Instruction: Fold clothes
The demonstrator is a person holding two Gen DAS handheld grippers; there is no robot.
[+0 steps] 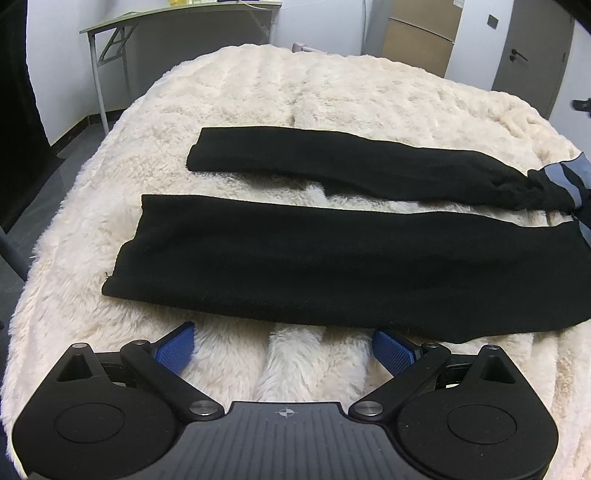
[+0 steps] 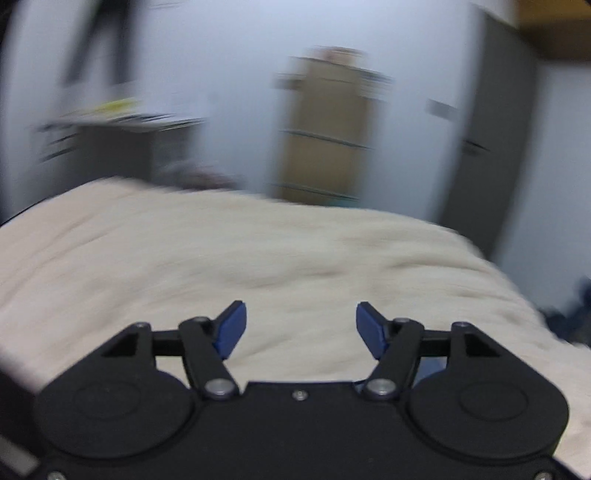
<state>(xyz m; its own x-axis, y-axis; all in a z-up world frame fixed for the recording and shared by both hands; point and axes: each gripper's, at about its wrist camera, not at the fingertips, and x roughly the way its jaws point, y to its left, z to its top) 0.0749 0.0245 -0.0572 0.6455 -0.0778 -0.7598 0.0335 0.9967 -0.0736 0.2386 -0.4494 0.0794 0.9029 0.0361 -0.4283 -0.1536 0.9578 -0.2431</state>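
Fluffy cream blanket (image 1: 258,96): covers the whole work surface, deep pile, ridged in soft folds.

Black trousers (image 1: 332,266): spread flat on the blanket, lying crosswise in the left wrist view. The two legs run side by side, a strip of cream pile showing between them; cuff ends lie to the left, the waist to the right. The nearer leg is broad and smooth; the farther leg (image 1: 314,162) is narrower and bunches toward the waist.

Grey-blue band (image 1: 569,177): at the waist end, by the right edge of the view, partly cut off.

Left gripper (image 1: 283,345): over the blanket, just short of the near edge of the nearer leg. Jaws spread wide, blue pads (image 1: 177,349) clear of the cloth, nothing between them.

Right gripper (image 2: 301,325): over a bare stretch of blanket; its view is heavily blurred. Jaws spread apart, nothing between them. No trousers appear in this view.

Folding table (image 1: 177,18): behind the blanket at the left, against a white wall.

Tan cabinet (image 1: 417,33): at the back wall.

Grey door (image 1: 528,48): right of the cabinet, with a lever handle.
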